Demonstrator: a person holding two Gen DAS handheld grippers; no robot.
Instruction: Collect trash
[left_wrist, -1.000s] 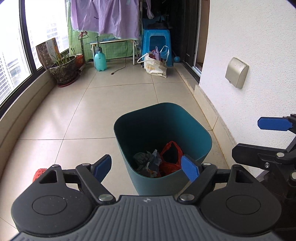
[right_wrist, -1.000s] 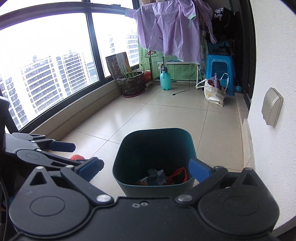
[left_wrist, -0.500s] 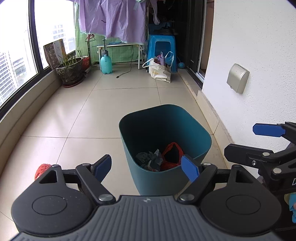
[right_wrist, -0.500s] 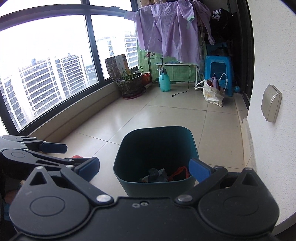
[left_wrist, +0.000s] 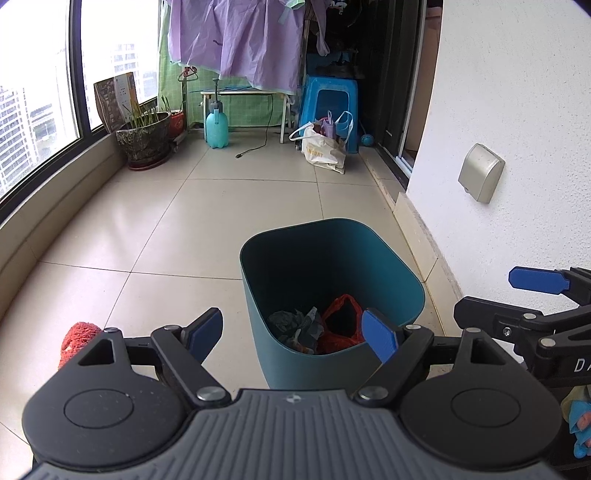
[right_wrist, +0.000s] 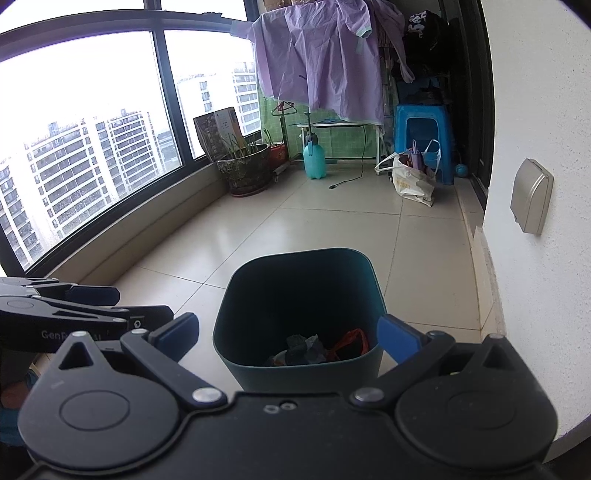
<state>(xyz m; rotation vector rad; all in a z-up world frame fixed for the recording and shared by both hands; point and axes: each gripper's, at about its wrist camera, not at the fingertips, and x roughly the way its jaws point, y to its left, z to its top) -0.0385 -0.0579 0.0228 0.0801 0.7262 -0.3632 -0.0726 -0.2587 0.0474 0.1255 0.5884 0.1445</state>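
A dark teal trash bin (left_wrist: 402, 291) (right_wrist: 236, 317) stands on the tiled floor just ahead of both grippers. Inside it lie a red plastic bag (left_wrist: 341, 319) (right_wrist: 351, 341) and crumpled grey trash (left_wrist: 295, 325) (right_wrist: 301, 347). My left gripper (left_wrist: 291, 334) is open and holds nothing, its blue pads on either side of the bin's near wall. My right gripper (right_wrist: 288, 334) is open and empty too. A red fuzzy item (left_wrist: 77, 338) lies on the floor at the left, partly hidden behind the left gripper's body.
A white wall (left_wrist: 517, 110) with a grey box (left_wrist: 480, 172) runs along the right. At the back stand a plant pot (left_wrist: 144, 142), a teal spray bottle (left_wrist: 216, 127), a white bag (left_wrist: 323, 147) and a blue stool (left_wrist: 328, 107). A window ledge (right_wrist: 129, 240) curves along the left.
Both grippers have drawn back and tilted up a little, so the bin sits lower in both views and more of the far balcony shows. Both stay open.
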